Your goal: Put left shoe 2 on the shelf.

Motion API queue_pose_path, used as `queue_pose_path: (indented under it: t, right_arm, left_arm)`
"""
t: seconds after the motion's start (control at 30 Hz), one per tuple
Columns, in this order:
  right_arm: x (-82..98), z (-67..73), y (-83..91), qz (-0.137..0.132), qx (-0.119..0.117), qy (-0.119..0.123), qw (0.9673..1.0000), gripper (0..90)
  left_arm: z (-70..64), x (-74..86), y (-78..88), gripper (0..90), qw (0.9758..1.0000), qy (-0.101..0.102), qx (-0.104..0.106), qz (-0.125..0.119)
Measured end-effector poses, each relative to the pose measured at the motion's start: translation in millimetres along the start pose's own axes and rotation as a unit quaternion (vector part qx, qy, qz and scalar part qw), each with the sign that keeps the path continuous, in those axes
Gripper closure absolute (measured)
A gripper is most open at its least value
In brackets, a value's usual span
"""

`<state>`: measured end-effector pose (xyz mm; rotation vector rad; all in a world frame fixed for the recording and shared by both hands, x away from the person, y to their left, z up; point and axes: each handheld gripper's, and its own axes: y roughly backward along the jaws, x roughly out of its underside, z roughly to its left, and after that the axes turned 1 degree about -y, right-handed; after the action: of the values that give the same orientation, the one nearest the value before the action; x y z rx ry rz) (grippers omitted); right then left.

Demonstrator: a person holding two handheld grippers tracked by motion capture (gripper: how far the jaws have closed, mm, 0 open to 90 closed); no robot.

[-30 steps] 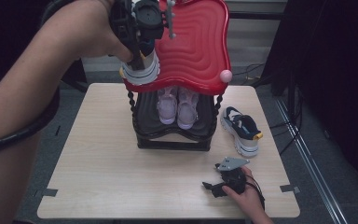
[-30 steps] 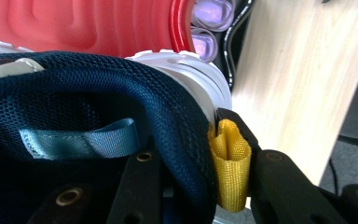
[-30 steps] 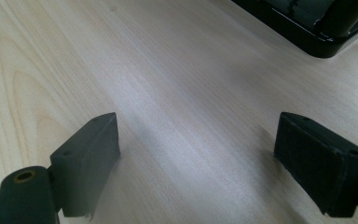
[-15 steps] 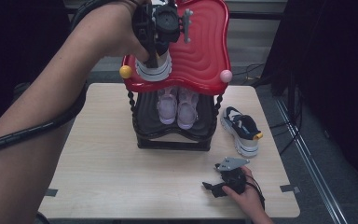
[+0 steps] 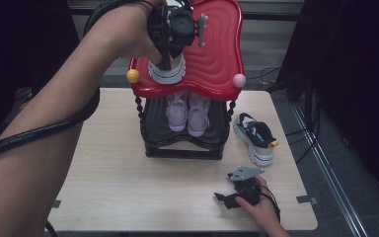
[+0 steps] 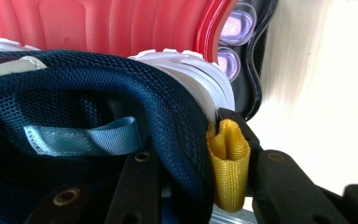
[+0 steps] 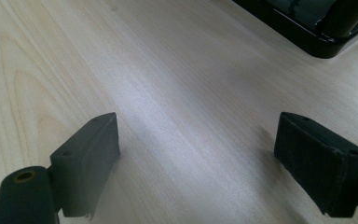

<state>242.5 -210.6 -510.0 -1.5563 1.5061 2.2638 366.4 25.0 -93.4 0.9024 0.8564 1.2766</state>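
Observation:
My left gripper [image 5: 168, 60] is raised over the red wavy top shelf [image 5: 217, 59] of a shoe rack, shut on the heel of a navy sneaker with a white sole [image 5: 167, 74]. In the left gripper view one jaw is inside the navy mesh collar [image 6: 74, 93] and the other presses the yellow heel tab [image 6: 227, 163] from outside. The red shelf [image 6: 121, 28] lies just beyond the sole. My right gripper [image 5: 223, 197] rests on the table near the front edge, open, with bare wood [image 7: 196, 93] between its fingers [image 7: 88, 154].
A lilac pair of sneakers [image 5: 187, 111] sits on the black lower shelf [image 5: 182, 145]. A matching navy and white sneaker [image 5: 256, 138] lies on the table right of the rack. Yellow [image 5: 133, 75] and pink [image 5: 239, 80] knobs mark the red shelf's front corners.
My left hand has carried the sneaker to the right and slightly down, from the shelf's left edge onto its left half. The right gripper has stayed in place.

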Motion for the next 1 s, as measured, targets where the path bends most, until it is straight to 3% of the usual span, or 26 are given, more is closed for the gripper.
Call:
queue_pose_path:
  t: [0.57, 1.0]
  right_arm:
    - [0.0, -0.1, 0.0, 0.000, 0.000, 0.001, 1.0000, 13.4]
    - [0.0, -0.1, 0.0, 0.000, 0.000, 0.001, 1.0000, 13.4]
  left_arm:
    - [11.7, -3.7, -16.7, 69.8, 1.0000, -0.007, -0.005, 0.003]
    - [17.4, -1.9, -21.2, 69.3, 0.9999, -0.001, -0.013, -0.003]
